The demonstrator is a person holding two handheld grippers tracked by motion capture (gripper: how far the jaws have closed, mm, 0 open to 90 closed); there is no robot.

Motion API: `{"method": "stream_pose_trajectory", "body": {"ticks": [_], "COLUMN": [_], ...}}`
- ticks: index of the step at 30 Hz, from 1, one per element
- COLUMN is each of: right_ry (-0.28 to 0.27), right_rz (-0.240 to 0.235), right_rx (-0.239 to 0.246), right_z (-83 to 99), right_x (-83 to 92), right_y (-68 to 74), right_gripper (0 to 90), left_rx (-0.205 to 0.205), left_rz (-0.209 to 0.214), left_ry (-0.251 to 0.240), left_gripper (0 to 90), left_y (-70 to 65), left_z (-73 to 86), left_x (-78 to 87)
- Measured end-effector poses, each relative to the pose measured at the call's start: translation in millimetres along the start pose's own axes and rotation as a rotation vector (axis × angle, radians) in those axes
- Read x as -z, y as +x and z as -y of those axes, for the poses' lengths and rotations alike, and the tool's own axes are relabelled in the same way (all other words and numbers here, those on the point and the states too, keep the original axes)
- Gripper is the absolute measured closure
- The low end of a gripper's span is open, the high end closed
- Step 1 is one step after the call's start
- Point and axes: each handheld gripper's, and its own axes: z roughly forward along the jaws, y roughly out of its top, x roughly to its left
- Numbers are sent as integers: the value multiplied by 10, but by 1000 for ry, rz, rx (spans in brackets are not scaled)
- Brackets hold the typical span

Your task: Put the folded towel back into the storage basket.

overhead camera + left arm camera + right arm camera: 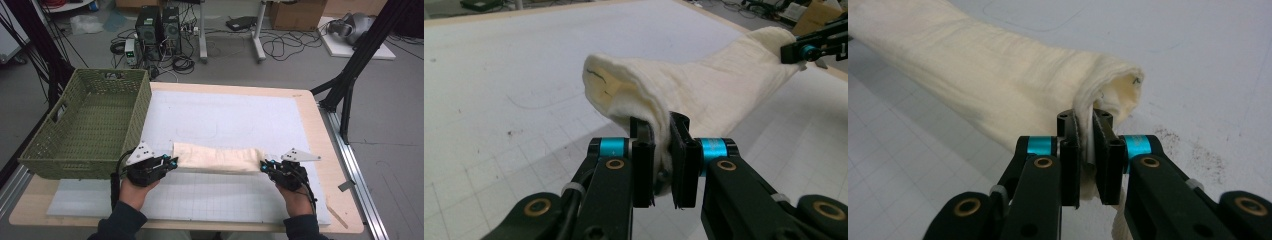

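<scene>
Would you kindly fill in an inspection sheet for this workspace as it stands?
Surface: wooden table under a white gridded mat.
Job's things: cream cloth, folded long, stretched between both grippers.
Clutter: green basket at the mat's left edge.
Grippers: left gripper and right gripper each shut on a cloth end.
Cables: one trails from each gripper; more lie on the floor.
Surroundings: computer towers, boxes, black frame legs.

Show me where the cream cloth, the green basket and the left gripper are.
cream cloth [217,159], high view, middle of the folded cloth.
green basket [137,117], high view, its right wall.
left gripper [663,150], left gripper view, between the fingertips shut on the cloth's end.
</scene>
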Motion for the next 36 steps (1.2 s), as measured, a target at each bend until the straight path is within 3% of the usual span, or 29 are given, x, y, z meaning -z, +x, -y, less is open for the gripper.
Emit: {"method": "stream_pose_trajectory", "body": {"ticks": [8,18,27,36], "right_ry": [-46,-87,-106,-120], "right_rz": [-16,-59,-108,-148], "right_rx": [25,73,117,165], "right_z": [-161,-566,-866,-1191], "right_x": [81,103,29,-138], "right_y": [19,73,179,327], "right_gripper": [834,834,834,833], "left_rx": [-33,-89,-98,-78], "left_rz": [4,-20,-50,-97], "left_ry": [-64,-139,-173,-202], "left_gripper": [817,817,816,817], "left_y": [-36,-39,40,193], "left_z": [-214,-479,-598,-635], "left_x": [176,490,757,1009]}}
